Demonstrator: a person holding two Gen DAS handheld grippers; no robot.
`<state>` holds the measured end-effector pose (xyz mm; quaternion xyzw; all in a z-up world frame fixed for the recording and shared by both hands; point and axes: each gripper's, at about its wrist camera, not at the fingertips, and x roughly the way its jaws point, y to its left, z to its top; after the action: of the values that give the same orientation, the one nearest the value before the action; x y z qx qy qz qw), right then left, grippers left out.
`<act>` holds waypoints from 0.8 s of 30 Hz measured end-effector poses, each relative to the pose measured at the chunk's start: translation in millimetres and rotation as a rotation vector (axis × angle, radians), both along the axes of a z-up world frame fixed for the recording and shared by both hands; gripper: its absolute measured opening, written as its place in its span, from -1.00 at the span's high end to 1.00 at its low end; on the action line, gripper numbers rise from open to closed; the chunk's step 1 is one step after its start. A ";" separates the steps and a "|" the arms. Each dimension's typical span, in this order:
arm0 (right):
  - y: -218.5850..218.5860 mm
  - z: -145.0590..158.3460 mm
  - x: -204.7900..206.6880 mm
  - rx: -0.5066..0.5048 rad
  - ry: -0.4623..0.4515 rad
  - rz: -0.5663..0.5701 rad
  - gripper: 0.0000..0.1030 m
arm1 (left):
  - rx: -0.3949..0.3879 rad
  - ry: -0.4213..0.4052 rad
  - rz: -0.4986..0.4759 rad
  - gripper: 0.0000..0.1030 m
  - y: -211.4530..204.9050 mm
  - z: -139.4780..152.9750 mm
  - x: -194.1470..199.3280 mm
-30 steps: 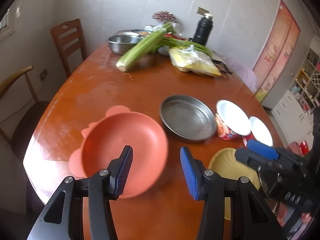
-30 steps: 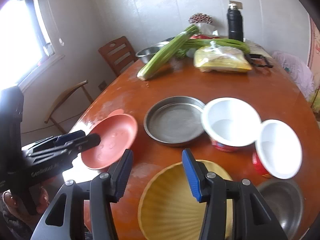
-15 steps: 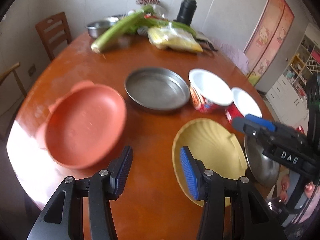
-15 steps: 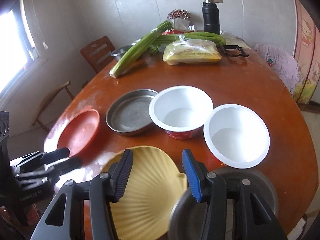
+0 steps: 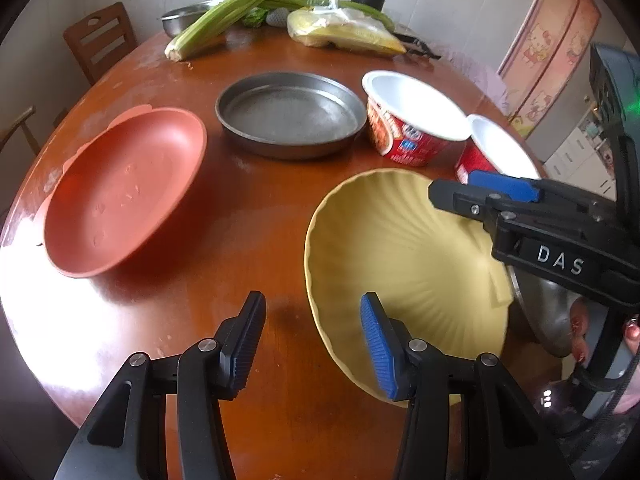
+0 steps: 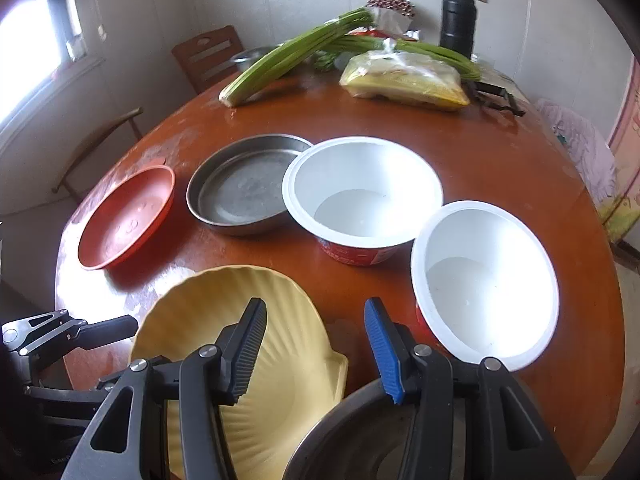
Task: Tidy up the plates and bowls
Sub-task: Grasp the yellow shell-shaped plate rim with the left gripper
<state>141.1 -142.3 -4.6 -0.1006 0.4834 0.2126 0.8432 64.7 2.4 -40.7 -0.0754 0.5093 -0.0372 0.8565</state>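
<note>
Both the left gripper [image 5: 310,344] and right gripper [image 6: 316,354] hover empty, jaws apart, over the yellow scallop-shaped plastic plate [image 5: 404,276] at the near table edge; looks light, stiff, slick, so pinch its thin rim.

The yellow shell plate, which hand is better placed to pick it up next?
Probably the left. The left gripper is open with one blue pad already over the yellow shell plate at its near rim. The right gripper, also open, straddles the plate's far edge and a steel bowl.
</note>
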 end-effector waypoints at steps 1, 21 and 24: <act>0.6 -1.7 0.8 -0.008 0.003 0.000 0.01 | 0.006 0.003 -0.003 0.02 -2.2 -1.6 0.0; 39.2 -16.3 -10.1 0.025 0.090 0.072 0.00 | 0.062 -0.035 0.079 0.15 31.3 -2.0 4.9; 48.2 -17.4 -15.9 0.015 0.088 0.085 0.00 | 0.049 -0.041 0.114 0.17 46.5 -1.8 6.6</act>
<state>125.2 -94.0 -22.1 -0.1052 0.5138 0.2561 0.8120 71.3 48.9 -42.6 -0.0823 0.4874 0.0226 0.8690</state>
